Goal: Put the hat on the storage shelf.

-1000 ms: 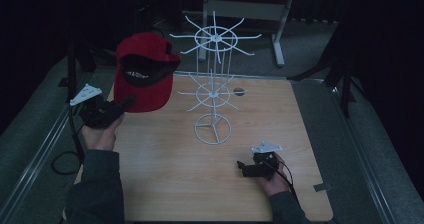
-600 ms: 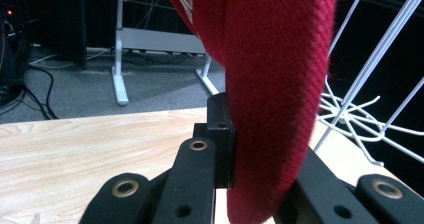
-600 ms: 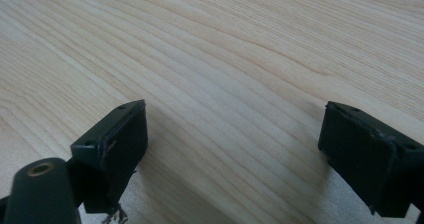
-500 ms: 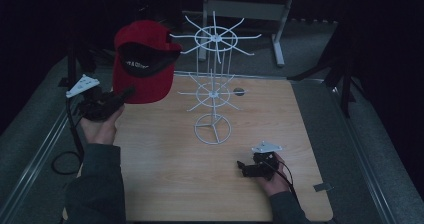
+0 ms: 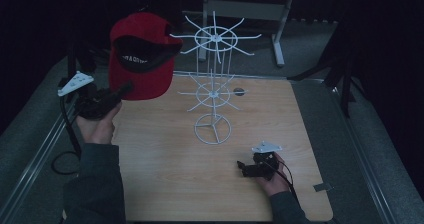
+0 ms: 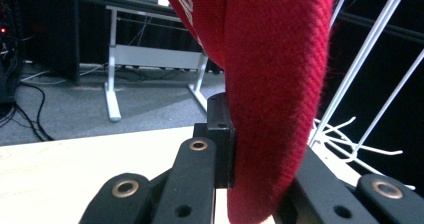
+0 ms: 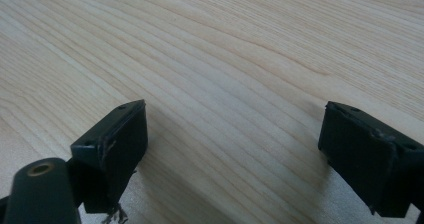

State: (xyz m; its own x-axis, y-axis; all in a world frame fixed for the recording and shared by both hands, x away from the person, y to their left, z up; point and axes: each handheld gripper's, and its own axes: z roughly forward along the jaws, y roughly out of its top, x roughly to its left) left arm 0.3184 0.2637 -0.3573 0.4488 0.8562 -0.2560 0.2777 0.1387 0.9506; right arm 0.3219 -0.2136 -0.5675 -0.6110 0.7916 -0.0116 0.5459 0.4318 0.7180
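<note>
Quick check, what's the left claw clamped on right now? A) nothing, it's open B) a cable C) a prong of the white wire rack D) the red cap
D: the left claw pinches the red cap in the air left of the white wire rack; the left gripper view shows red fabric squeezed between its jaws.

Room light: you work in a dim room with black edges.
Surface [image 5: 165, 184]: brightest part, pale and evenly lit.
Close views: your red cap [image 6: 280, 84] looks soft and blurry up close.
</note>
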